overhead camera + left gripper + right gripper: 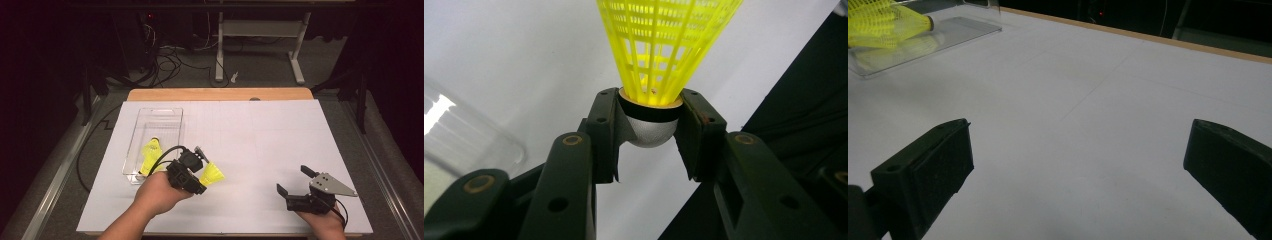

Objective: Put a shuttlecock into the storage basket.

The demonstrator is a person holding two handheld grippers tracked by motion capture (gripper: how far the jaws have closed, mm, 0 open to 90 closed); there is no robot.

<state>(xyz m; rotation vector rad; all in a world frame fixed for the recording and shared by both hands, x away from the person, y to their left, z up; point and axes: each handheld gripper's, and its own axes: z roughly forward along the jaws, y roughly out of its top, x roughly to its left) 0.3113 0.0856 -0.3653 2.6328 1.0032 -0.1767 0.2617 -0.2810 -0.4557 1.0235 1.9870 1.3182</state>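
Left claw (650, 131) has a yellow shuttlecock (664, 50) pinched by its cork. Right claw (296, 182) sits wide apart at 5 o'clock on the worktop (260, 135).

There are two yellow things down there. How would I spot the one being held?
Start at the clear tray on the table's left; one shuttlecock lies inside. Just right of it, the left gripper pinches the other shuttlecock by its rounded grey tip, off the table.

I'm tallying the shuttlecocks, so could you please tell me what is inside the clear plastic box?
Inside the clear plastic box, one yellow shuttlecock lies near its front end. The left gripper and cable cover that front corner, so anything there is hidden.
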